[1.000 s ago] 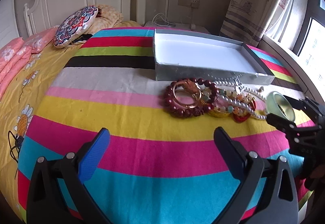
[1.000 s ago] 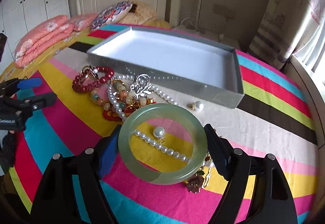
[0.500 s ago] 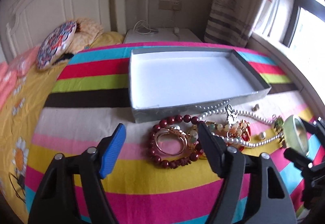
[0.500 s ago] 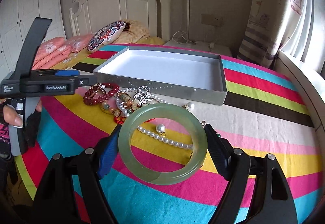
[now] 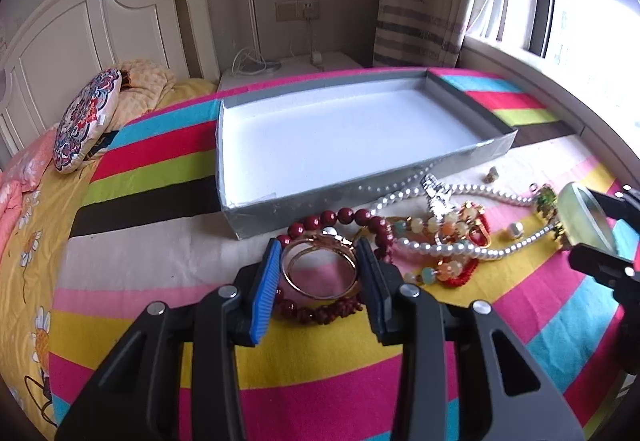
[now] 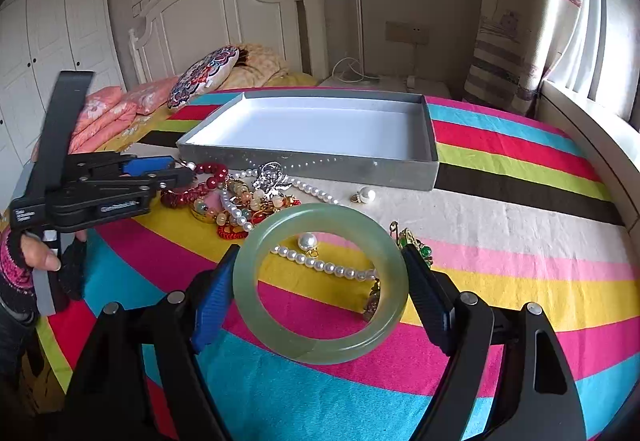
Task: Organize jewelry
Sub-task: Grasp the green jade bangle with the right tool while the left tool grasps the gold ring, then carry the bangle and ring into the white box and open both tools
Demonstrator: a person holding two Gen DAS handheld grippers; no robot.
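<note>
The right tool (image 6: 320, 293) grips the pale green jade bangle (image 6: 320, 283). The left tool (image 5: 318, 273) closes on the thin gold bangle (image 5: 320, 269) near the bed's middle. Next, I judge, both go into the empty grey shallow box (image 5: 472, 151).

The left gripper (image 5: 320, 273) clamps a gold bangle (image 5: 320, 273) lying on a dark red bead bracelet (image 5: 340, 219) (just before the grey tray (image 5: 256, 219)) on the striped bedspread (image 5: 160, 161).
</note>
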